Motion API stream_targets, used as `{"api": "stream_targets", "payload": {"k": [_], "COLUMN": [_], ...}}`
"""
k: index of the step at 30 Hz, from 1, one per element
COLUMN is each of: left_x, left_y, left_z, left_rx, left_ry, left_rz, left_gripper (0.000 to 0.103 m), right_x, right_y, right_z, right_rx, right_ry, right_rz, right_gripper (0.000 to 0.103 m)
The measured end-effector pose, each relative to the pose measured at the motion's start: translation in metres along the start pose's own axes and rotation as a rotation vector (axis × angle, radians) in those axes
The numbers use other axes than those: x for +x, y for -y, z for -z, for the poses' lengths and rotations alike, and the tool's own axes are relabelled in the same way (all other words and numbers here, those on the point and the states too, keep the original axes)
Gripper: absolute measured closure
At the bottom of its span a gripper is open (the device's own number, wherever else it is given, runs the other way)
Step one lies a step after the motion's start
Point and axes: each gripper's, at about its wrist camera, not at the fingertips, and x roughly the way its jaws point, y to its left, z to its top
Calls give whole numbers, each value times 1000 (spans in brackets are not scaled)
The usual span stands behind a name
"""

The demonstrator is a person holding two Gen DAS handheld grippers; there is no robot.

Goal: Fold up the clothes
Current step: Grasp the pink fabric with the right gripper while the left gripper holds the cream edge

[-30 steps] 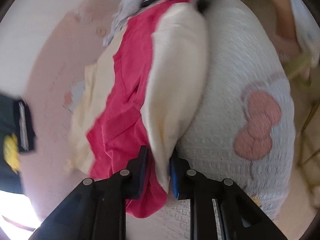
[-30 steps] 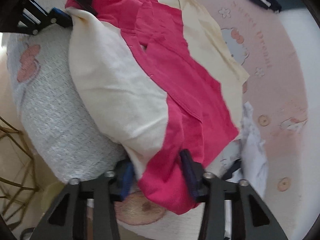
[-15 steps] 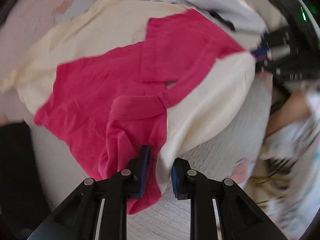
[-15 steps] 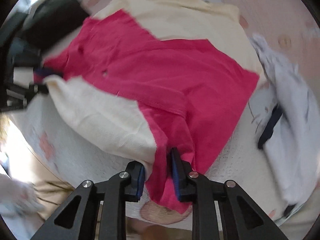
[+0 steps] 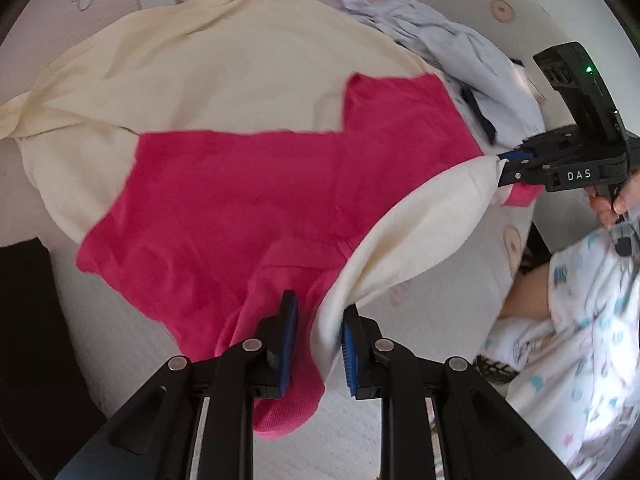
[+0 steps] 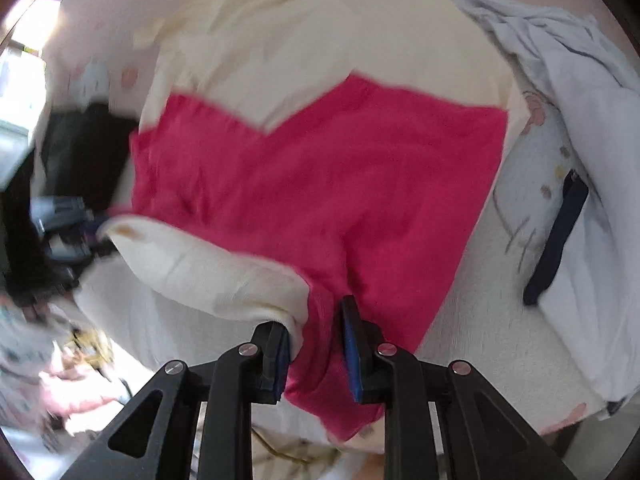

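Bed (image 5: 420, 432): white textured cover with pink cartoon prints fills both views.

Cream-and-pink garment (image 5: 248, 184) (image 6: 320, 184) lies spread across the bed, cream part toward the top of both views, pink part nearer the cameras. Its near edge is lifted off the cover and turned up, showing a cream underside stretched between the two hand-held grippers.

Pale blue-white clothes (image 5: 472, 52) (image 6: 580, 92), crumpled, lie just beside the garment on the right in both views. The right view shows a dark navy strip (image 6: 560, 236) on them clearly; the left view shows only a sliver.

Dark item (image 5: 24, 320) (image 6: 88, 156) lies at the garment's left edge, blurred in the right view.

Only the left view gives sharp detail of the person: patterned sleeve (image 5: 580, 340), hand (image 5: 612, 204) on the other tool's handle.

Left hand-held gripper (image 5: 318, 344): jaws nearly together, pinching the garment's lifted edge, pink and cream layers between the pads. Seen from the right view it is a blur (image 6: 96, 240) at the far corner.

Right hand-held gripper (image 6: 314, 344): jaws narrow, pinching the cream and pink fabric; from the left view (image 5: 502, 168) it clamps the opposite corner.
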Motion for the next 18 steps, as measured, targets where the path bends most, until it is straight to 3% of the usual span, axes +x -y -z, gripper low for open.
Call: {"api": "stream_targets", "payload": {"k": [6, 13, 17, 18], "left_x": [7, 34, 39, 37], "left_y": [-18, -22, -22, -23], "left_z": [-20, -24, -25, -24], "left_rx": [-77, -99, -114, -125], "left_ry": [16, -3, -4, -2], "left_rz": [-27, -123, -142, -133], "left_gripper": [83, 82, 81, 80], "right_x": [7, 36, 38, 37], "right_y": [3, 13, 14, 14], "right_z": [-24, -44, -47, -46], "right_rx": [11, 34, 44, 40], "right_ry": [33, -10, -3, 7], "right_rz": [29, 67, 64, 66], "right_gripper": [82, 81, 81, 77]}}
